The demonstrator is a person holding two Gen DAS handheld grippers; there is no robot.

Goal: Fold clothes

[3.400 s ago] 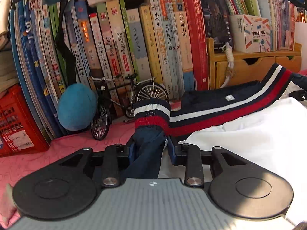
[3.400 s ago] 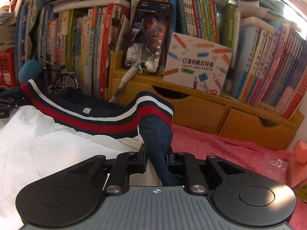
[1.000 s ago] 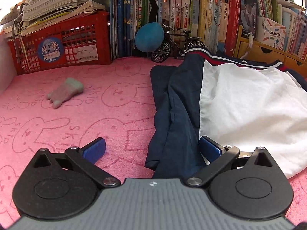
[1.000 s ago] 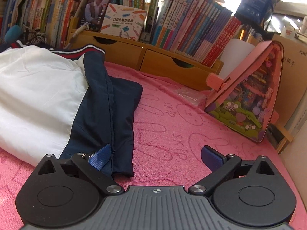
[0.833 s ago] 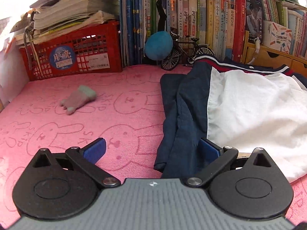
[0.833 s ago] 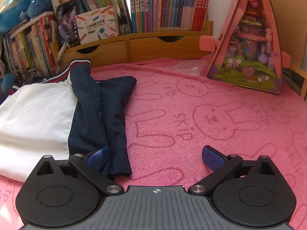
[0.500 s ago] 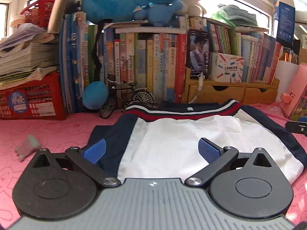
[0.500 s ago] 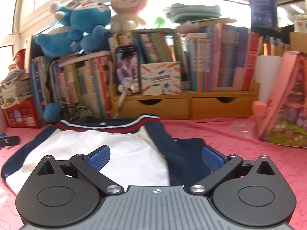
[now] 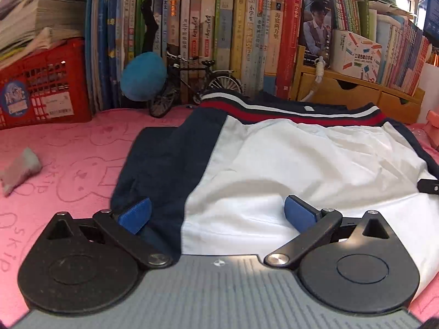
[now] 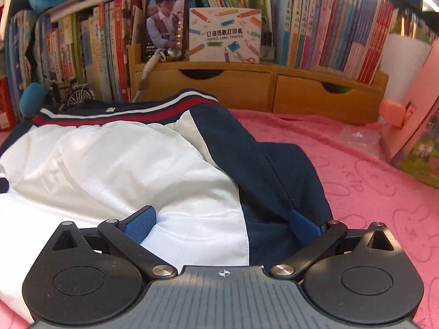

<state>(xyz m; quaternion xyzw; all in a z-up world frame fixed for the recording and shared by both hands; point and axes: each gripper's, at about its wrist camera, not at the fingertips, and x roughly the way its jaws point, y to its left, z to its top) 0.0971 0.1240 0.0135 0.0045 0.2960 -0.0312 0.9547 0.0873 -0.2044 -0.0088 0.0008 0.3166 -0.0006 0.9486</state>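
- The pink bunny-print cloth point(image 9: 68, 164) covered the surface; bare room lay at the left of the left-wrist view and at the right of the right-wrist view, hemmed at the back by the row of books point(image 9: 219, 33), the red crate point(image 9: 41, 90) and the wooden drawer unit point(image 10: 247, 87).
- The white-and-navy jacket point(image 9: 288, 159) lay flat across the middle of both views, its red, white and navy striped hem toward the books and its navy sleeves folded inward along each side.
- The jacket's near edge ran under both tools and was cut off by the bottom of each frame.
- The left gripper point(image 9: 216, 213) stood wide apart over the seam between left sleeve and white body, holding nothing; whether its blue pads touched the fabric could not be told.
- The right gripper point(image 10: 222, 223) was likewise spread wide and empty over the right sleeve's seam.
- A black part at the right edge of the left view was too clipped to identify.
- The model bicycle point(image 9: 192, 87) and blue plush ball point(image 9: 142, 76) stood just behind the hem, and a small grey cloth point(image 9: 19, 170) lay well apart at far left.
- Half a second earlier both cameras sat higher and farther back; since then both had dropped closer to the jacket's near edge, jaws unchanged.
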